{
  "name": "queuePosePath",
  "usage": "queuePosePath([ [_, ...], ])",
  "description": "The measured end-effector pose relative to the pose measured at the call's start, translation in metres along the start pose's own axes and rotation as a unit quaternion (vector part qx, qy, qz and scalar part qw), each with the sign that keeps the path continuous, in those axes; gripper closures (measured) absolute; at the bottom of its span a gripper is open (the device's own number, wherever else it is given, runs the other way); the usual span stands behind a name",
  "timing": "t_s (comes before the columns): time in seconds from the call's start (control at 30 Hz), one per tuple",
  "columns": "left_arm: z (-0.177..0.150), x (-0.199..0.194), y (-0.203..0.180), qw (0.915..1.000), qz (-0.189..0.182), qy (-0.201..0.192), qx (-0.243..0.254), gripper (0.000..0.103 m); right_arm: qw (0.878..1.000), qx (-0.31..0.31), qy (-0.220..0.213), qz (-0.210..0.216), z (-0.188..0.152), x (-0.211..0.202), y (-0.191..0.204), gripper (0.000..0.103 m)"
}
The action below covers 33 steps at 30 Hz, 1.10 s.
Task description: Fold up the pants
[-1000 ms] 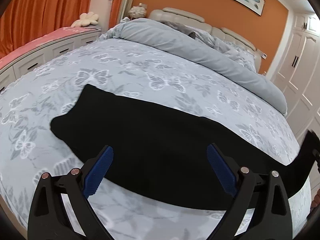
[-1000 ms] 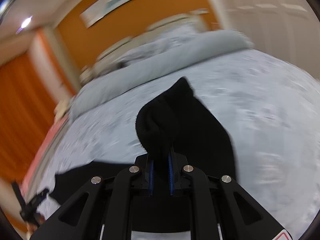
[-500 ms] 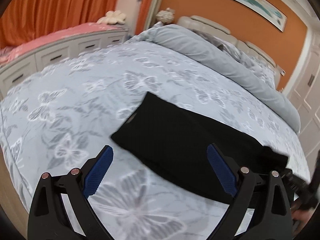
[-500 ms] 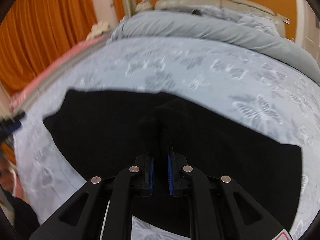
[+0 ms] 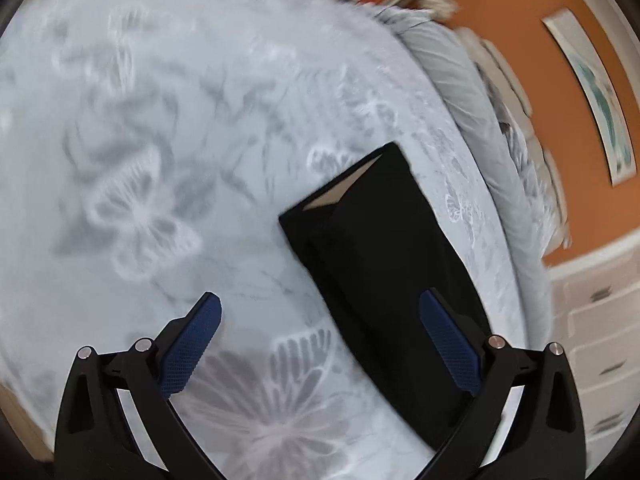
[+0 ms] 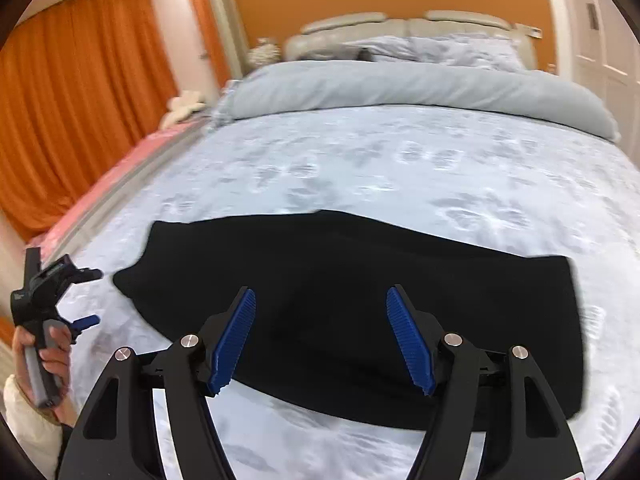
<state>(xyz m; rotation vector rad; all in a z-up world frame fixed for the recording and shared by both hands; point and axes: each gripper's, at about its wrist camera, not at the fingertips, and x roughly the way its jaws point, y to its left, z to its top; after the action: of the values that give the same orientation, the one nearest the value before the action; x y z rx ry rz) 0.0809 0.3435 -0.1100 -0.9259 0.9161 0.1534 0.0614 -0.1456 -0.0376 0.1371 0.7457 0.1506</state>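
Note:
The black pants [image 6: 360, 292] lie folded in a long flat band across the bed. In the left wrist view the pants [image 5: 384, 272] run from the middle toward the lower right, with the waistband end and a tan inner lining showing at the top. My right gripper [image 6: 320, 336] is open and empty just above the pants' near edge. My left gripper [image 5: 320, 344] is open and empty, off the waistband end; it also shows at the far left of the right wrist view [image 6: 76, 296], held in a hand.
The bed has a pale blue butterfly-print sheet [image 6: 400, 160]. A grey duvet [image 6: 400, 88] is bunched near the headboard. Orange curtains [image 6: 72, 100] and a pink-topped bench [image 6: 120, 176] run along the left side. White cabinets [image 5: 600, 340] stand to the right.
My right gripper opened and let go of the pant-leg end, which now lies folded over the pants. My left gripper swung left, off the pants toward the waistband end.

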Motion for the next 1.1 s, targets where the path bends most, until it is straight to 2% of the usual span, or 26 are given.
queuePosePath([
  [0.13,-0.002,0.025,-0.009,0.9997,-0.003,0.022,-0.014,0.006,0.996,0.028,0.009,-0.078,0.001,-0.006,-0.037,0.037],
  [0.23,-0.005,0.037,-0.02,0.9996,0.019,0.022,0.003,0.007,0.99,0.096,0.02,-0.105,-0.004,-0.016,-0.087,0.036],
  [0.27,-0.007,0.039,-0.027,0.9991,0.032,0.017,0.02,0.012,0.988,0.112,0.023,-0.109,-0.005,-0.019,-0.101,0.036],
  [0.33,-0.008,0.042,-0.033,0.9984,0.042,0.012,0.036,0.043,0.983,0.135,0.024,-0.118,-0.006,-0.024,-0.124,0.036],
  [0.37,-0.008,0.045,-0.035,0.9986,0.031,0.02,0.037,0.07,0.981,0.147,0.023,-0.123,-0.008,-0.029,-0.139,0.036],
  [0.4,-0.01,0.05,-0.033,0.9989,0.027,0.03,0.025,0.073,0.98,0.153,0.022,-0.127,-0.011,-0.034,-0.147,0.036],
  [0.5,-0.014,0.04,-0.041,0.9992,0.032,0.001,0.022,0.086,0.976,0.175,0.024,-0.13,-0.018,-0.047,-0.177,0.036],
  [0.57,-0.021,0.027,-0.063,0.9978,0.032,-0.027,0.051,0.089,0.972,0.189,0.026,-0.136,-0.024,-0.055,-0.196,0.035],
  [0.67,-0.046,0.002,-0.116,0.99,0.0,-0.068,0.124,0.09,0.965,0.216,0.026,-0.148,-0.03,-0.066,-0.225,0.035],
  [0.77,-0.091,-0.015,-0.181,0.974,-0.042,-0.078,0.209,0.091,0.96,0.242,0.024,-0.139,-0.033,-0.075,-0.245,0.035],
  [0.87,-0.156,-0.019,-0.243,0.9489,-0.074,-0.07,0.299,0.091,0.959,0.247,0.021,-0.139,-0.034,-0.081,-0.254,0.035],
  [0.93,-0.217,-0.01,-0.278,0.9229,-0.093,-0.045,0.371,0.091,0.959,0.244,0.022,-0.142,-0.034,-0.082,-0.255,0.035],
  [0.97,-0.232,-0.006,-0.286,0.9152,-0.095,-0.034,0.39,0.091,0.959,0.243,0.024,-0.141,-0.035,-0.081,-0.257,0.035],
  [1.0,-0.262,0.005,-0.293,0.9021,-0.095,-0.015,0.421,0.09,0.96,0.242,0.028,-0.14,-0.036,-0.08,-0.257,0.035],
  [1.03,-0.291,0.018,-0.295,0.8883,-0.091,0.006,0.45,0.09,0.96,0.242,0.031,-0.139,-0.037,-0.079,-0.258,0.035],
  [1.07,-0.31,0.031,-0.294,0.8771,-0.083,0.024,0.472,0.085,0.96,0.241,0.036,-0.135,-0.037,-0.076,-0.257,0.035],
  [1.1,-0.325,0.039,-0.29,0.8694,-0.078,0.04,0.486,0.083,0.96,0.24,0.039,-0.135,-0.036,-0.074,-0.256,0.035],
])
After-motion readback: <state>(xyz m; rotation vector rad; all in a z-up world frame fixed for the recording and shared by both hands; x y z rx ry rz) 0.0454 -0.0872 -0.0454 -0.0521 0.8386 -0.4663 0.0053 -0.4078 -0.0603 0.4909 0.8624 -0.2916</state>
